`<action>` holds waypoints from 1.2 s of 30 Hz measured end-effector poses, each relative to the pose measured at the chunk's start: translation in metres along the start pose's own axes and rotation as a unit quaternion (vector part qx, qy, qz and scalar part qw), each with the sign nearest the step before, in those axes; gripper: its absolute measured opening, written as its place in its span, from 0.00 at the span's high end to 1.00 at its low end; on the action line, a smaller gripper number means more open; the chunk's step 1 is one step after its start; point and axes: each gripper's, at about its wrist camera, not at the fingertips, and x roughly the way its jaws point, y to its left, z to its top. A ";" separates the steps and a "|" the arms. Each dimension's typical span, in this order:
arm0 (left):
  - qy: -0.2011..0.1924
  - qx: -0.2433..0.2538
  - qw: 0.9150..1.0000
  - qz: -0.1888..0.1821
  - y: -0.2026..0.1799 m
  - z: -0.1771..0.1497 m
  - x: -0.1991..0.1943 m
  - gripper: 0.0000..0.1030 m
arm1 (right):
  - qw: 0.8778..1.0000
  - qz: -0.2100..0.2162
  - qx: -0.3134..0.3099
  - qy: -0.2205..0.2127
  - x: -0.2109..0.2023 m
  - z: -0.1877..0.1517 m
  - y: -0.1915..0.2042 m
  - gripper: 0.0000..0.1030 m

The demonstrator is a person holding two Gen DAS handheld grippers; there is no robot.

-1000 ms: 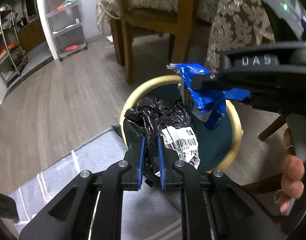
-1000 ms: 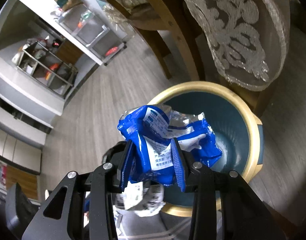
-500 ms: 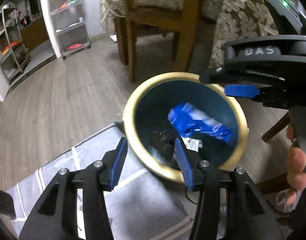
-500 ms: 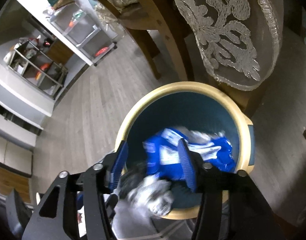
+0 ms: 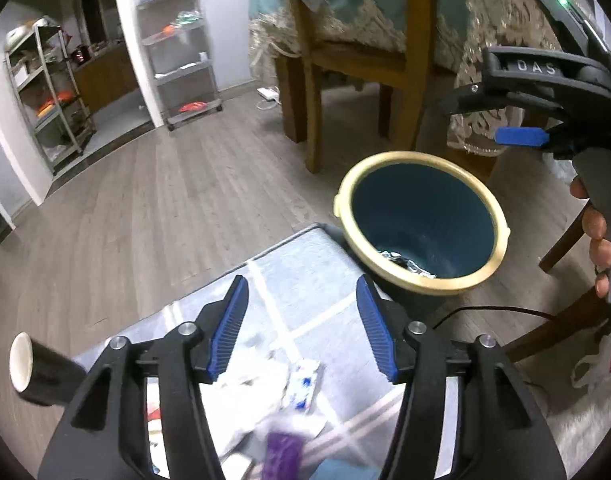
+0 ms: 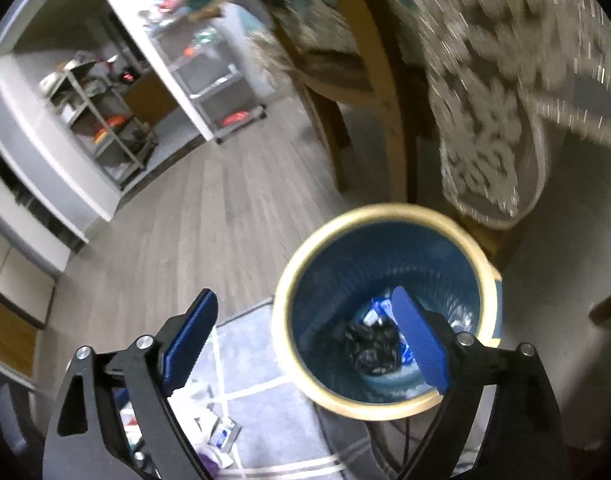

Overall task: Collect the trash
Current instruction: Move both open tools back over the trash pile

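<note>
A teal bin with a cream rim (image 5: 481, 200) (image 6: 301, 264) stands on the floor by the table corner. A crumpled black bag (image 6: 371, 346) and a blue wrapper (image 6: 379, 306) lie at its bottom. My left gripper (image 5: 301, 322) is open and empty above the grey table, near the bin. My right gripper (image 6: 301, 336) is open and empty above the bin; it also shows from the side in the left wrist view (image 5: 521, 136). White paper scraps (image 5: 261, 376), a small white-blue packet (image 5: 305, 386) (image 6: 225, 436) and a purple item (image 5: 283, 454) lie on the table below my left gripper.
A grey checked table top (image 5: 289, 264) ends beside the bin. A black paper cup (image 5: 41, 372) sits at the left. A wooden chair (image 5: 361, 52) and a lace tablecloth (image 6: 489, 128) are behind the bin. A cable (image 5: 501, 312) runs on the wood floor.
Both grippers opened and dropped the black bag and the blue wrapper into the bin. Both have since drawn back and up from the bin, the left over the table.
</note>
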 end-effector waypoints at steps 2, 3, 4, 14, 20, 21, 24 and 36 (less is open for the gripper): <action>-0.002 -0.001 1.000 0.008 0.011 -0.006 -0.015 0.44 | 1.000 0.002 -0.024 -0.009 -0.011 -0.005 0.019 0.10; -0.003 -0.001 1.000 0.011 0.016 -0.009 -0.021 0.44 | 0.999 0.003 -0.036 -0.012 -0.016 -0.009 0.027 0.09; -0.005 0.000 1.000 0.015 0.020 -0.012 -0.027 0.44 | 0.999 0.004 -0.046 -0.012 -0.019 -0.014 0.034 0.09; -0.013 -0.027 0.999 0.046 0.081 -0.054 -0.088 0.34 | 0.988 -0.013 -0.153 -0.032 -0.038 -0.055 0.096 0.05; -0.018 -0.050 0.997 0.064 0.113 -0.083 -0.109 0.31 | 0.982 0.011 -0.185 -0.022 -0.041 -0.084 0.125 0.05; -0.017 -0.066 0.996 0.062 0.119 -0.087 -0.109 0.31 | 0.980 0.020 -0.195 -0.018 -0.040 -0.090 0.130 0.05; -0.015 -0.099 0.993 0.058 0.131 -0.092 -0.108 0.30 | 0.975 0.032 -0.218 -0.004 -0.037 -0.107 0.142 0.05; 0.042 -0.150 0.984 0.082 0.173 -0.125 -0.066 0.26 | 0.960 0.070 -0.257 0.083 -0.002 -0.158 0.177 0.05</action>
